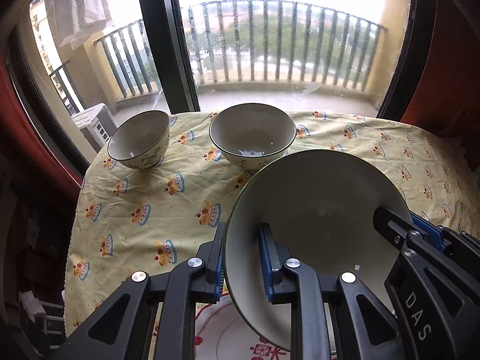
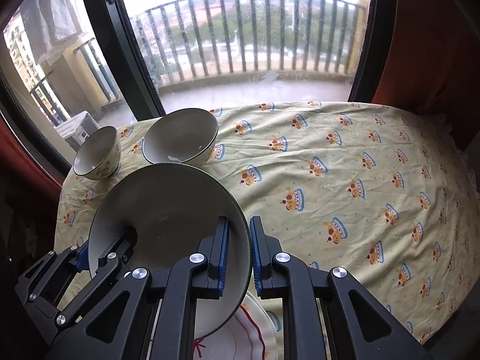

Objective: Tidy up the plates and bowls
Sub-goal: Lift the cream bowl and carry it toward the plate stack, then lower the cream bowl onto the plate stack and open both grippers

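So both grippers are on the same big bowl (image 1: 315,210) right now, one on each side of its rim; the left gripper (image 1: 241,258) has its fingers clenched on the left edge, one blue pad outside the wall and one inside; the right gripper (image 2: 238,252) is doing the same on the right edge, fingers pinched tight on the rim with one inside the bowl and one outside; in the left wrist view you can also see the right gripper biting the far side of the bowl, and the other way round in the right wrist view; the bowl is lifted off the worktop (image 2: 345,156) and tipped so its pale inside faces the cameras; it hangs over a white plate (image 1: 222,333) with red pattern that sits at the near edge of the worktop, right under the grippers; the worktop is covered with a yellow cloth (image 1: 156,198) printed with little cakes; at the far edge by the window (image 1: 270,45) sit two more bowls, a small bowl (image 1: 139,139) on the left and a medium bowl (image 1: 252,135) just to its right, both upright and apart from each other; the medium one looks to have a bit of shine at the bottom, can't tell what.
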